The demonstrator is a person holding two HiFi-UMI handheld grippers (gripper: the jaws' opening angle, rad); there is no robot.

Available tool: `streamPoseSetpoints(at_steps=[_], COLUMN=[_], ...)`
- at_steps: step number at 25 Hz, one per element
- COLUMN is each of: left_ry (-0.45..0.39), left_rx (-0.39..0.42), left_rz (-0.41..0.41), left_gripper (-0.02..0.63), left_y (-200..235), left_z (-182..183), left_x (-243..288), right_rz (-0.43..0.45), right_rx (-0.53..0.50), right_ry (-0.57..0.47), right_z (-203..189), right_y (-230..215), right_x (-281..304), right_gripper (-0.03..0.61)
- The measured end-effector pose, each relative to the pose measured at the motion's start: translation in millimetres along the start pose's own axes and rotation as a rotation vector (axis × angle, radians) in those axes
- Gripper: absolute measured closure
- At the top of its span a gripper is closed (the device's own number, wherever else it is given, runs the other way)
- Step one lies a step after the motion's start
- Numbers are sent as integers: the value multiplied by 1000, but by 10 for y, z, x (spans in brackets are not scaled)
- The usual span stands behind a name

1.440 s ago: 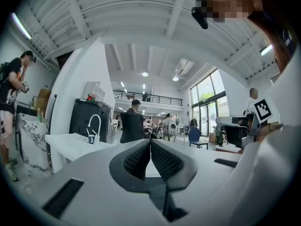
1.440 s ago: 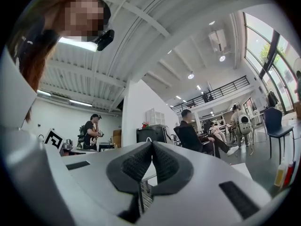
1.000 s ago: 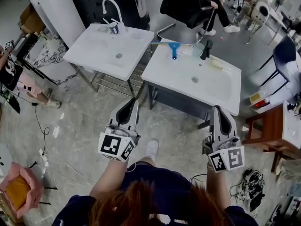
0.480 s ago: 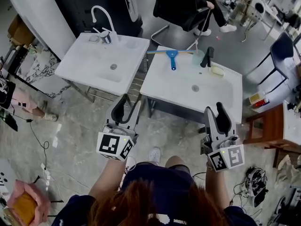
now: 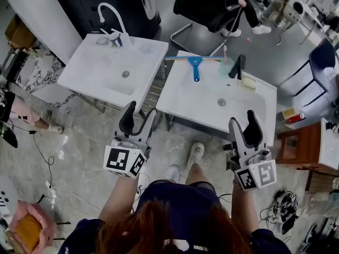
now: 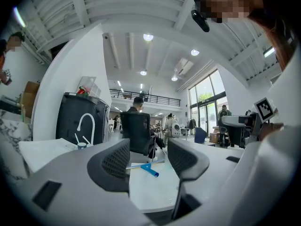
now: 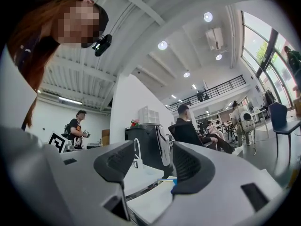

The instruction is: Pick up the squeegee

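The squeegee (image 5: 195, 64), with a blue handle and a long thin blade, lies on the back rim of the right white sink (image 5: 183, 100). Both grippers hang in front of the sinks, well short of it. In the head view my left gripper (image 5: 137, 121) is near the gap between the two sinks. My right gripper (image 5: 244, 127) is at the right sink's front edge. The jaws of both are opening, with nothing between them. The left gripper view frames the squeegee (image 6: 146, 167) far off between the jaws of the left gripper (image 6: 148, 158). In the right gripper view, the jaws of the right gripper (image 7: 148, 163) are apart.
A second white sink (image 5: 85, 75) with a white tap (image 5: 108, 14) stands at the left. The right sink carries a black tap (image 5: 236, 66), a pale cup (image 5: 225, 67) and soap (image 5: 248, 82). A person sits on a black chair (image 5: 198, 7) behind. A wooden stand (image 5: 297, 144) is at the right.
Both grippers' jaws went from shut to wide apart. Both grippers moved forward toward the sinks as the person stepped closer.
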State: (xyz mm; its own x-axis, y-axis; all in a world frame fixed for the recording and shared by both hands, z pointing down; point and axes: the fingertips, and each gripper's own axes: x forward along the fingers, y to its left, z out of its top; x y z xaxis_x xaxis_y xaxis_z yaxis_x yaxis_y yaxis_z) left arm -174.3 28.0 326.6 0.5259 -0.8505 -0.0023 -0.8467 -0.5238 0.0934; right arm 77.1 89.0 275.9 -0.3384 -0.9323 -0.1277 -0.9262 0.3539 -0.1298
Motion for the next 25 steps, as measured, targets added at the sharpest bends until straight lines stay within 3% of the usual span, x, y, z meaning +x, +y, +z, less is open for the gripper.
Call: streamPoseSetpoints(at_steps=[5,12,19,25], left_ry=[-5,-21,-1,27], left_rx=[2,6,31,25], left_rz=[47,122,182,203], left_gripper=[370,370,364,357], left_y=[50,65,-49,-73], left_z=[63,90,13,-92], left_x=[425,1318,1959,2306], right_rz=[63,131,170,184], right_rx=[-8,-6,18,50], right_ry=[-8,-12,5,31], right_z=[85,159,132,-3], right_y=[-314,-1087,-1805,-2106], right_x=[469,1102,1452,1677], right_gripper=[321,321,321,313])
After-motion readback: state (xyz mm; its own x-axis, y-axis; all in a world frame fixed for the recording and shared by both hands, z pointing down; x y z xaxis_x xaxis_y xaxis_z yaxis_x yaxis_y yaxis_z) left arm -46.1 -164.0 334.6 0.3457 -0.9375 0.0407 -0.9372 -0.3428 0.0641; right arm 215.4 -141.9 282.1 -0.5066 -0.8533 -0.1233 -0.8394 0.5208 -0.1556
